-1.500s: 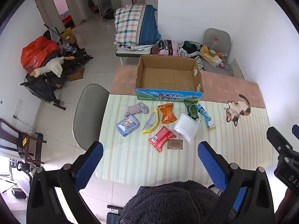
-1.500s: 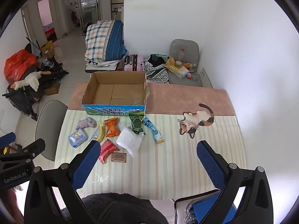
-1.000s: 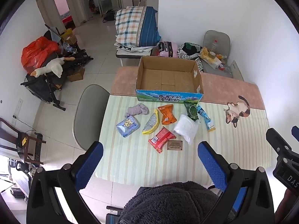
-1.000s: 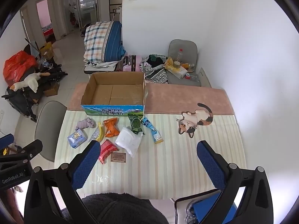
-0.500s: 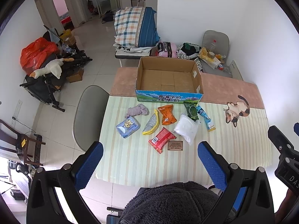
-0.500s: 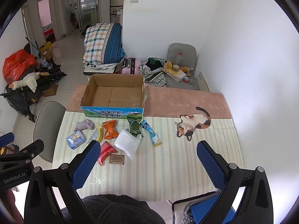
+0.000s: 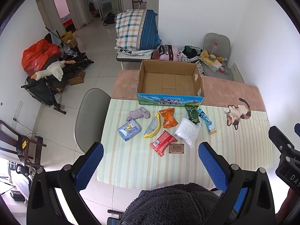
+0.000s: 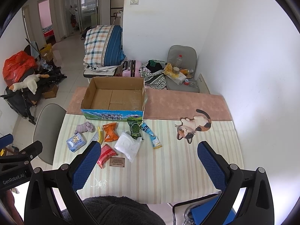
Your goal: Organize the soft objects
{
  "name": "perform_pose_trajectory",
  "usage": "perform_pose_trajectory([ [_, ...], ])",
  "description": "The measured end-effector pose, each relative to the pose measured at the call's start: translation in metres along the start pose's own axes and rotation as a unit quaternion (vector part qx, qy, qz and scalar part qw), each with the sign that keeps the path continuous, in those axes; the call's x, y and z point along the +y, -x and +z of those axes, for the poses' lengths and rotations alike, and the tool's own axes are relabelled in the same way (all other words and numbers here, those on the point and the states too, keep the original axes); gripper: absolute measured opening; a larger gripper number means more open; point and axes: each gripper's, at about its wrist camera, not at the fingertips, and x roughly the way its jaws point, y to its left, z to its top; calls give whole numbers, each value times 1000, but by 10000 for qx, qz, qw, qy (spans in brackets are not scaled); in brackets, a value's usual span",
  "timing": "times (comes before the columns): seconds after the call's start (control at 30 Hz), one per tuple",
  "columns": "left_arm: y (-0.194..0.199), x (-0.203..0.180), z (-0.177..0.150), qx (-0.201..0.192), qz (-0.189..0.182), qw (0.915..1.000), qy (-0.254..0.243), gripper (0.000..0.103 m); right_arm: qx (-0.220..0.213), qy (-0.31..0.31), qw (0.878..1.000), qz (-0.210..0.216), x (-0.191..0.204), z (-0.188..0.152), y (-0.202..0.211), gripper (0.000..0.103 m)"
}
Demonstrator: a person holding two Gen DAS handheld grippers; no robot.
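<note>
Several soft packets lie on the striped table point(image 7: 131, 165) in front of an open, empty cardboard box point(image 7: 169, 82) point(image 8: 114, 95): a purple cloth point(image 7: 138, 113), a blue tissue pack point(image 7: 129, 131), a yellow packet point(image 7: 152, 127), an orange packet point(image 7: 168, 120), a red packet point(image 7: 163, 143), a white bag point(image 7: 187, 131) point(image 8: 128, 144), a green packet point(image 7: 193, 113) and a blue stick pack point(image 7: 206, 121). My left gripper point(image 7: 150, 161) is open and empty, high above the table's near edge. My right gripper point(image 8: 150, 157) is open and empty, equally high.
A small brown card point(image 7: 176, 148) lies by the red packet. A cat-shaped mat point(image 7: 237, 112) lies at the right. A grey chair point(image 7: 90, 116) stands left of the table. A pink runner point(image 8: 187, 103) covers the far side. Clutter fills the floor behind.
Both grippers have risen slightly and drifted, so the table looks a little farther away. Nothing on the table has moved.
</note>
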Motion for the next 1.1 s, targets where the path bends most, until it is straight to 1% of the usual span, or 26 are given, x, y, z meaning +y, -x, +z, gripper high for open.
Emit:
perform_pose_trajectory([
  [0.57,2,-4,-1,-48,-25,10000,19,103,-45,25,10000,68,-3,5,1,103],
  [1.1,7,-7,-1,-134,15,9999,53,103,-129,80,9998,161,-2,0,2,103],
])
